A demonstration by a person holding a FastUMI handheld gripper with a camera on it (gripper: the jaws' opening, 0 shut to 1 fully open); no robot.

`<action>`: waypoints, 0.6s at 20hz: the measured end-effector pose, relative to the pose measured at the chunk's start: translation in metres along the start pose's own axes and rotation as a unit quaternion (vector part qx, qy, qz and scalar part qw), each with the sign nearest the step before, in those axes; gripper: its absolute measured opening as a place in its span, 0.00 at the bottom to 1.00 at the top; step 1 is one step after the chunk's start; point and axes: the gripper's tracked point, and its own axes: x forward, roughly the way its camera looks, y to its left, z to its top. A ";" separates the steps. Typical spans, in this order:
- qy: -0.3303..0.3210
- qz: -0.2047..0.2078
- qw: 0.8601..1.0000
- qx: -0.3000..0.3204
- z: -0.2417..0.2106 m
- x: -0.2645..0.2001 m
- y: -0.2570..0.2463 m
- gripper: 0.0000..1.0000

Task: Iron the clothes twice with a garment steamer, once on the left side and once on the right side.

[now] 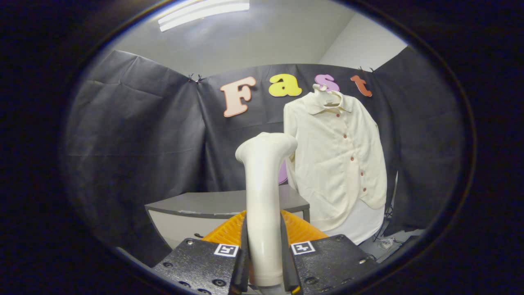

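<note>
Gripper (264,262) clamped on white garment steamer (264,192); beyond, right, cream buttoned shirt (339,164) hanging; grey table (213,203) ahead; no readable labels.

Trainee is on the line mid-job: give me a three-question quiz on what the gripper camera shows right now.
1. True or false: the gripper is shut on the garment steamer.
2. The steamer's head points toward: A) the shirt B) the grey table C) the ceiling light.
3. Fill in: the shirt hangs on a ____ against the black cloth.

Key: 1 true, both fingers press its handle. 2 A. 3 hanger.
</note>
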 end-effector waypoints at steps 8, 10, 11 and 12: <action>-0.013 -0.008 0.998 -0.054 -0.020 -0.088 0.034 0.32; -0.027 -0.007 0.998 -0.052 -0.017 -0.096 0.038 0.32; -0.030 -0.005 0.998 -0.051 -0.016 -0.096 0.039 0.32; -0.027 -0.002 0.998 -0.049 -0.017 -0.096 0.041 0.32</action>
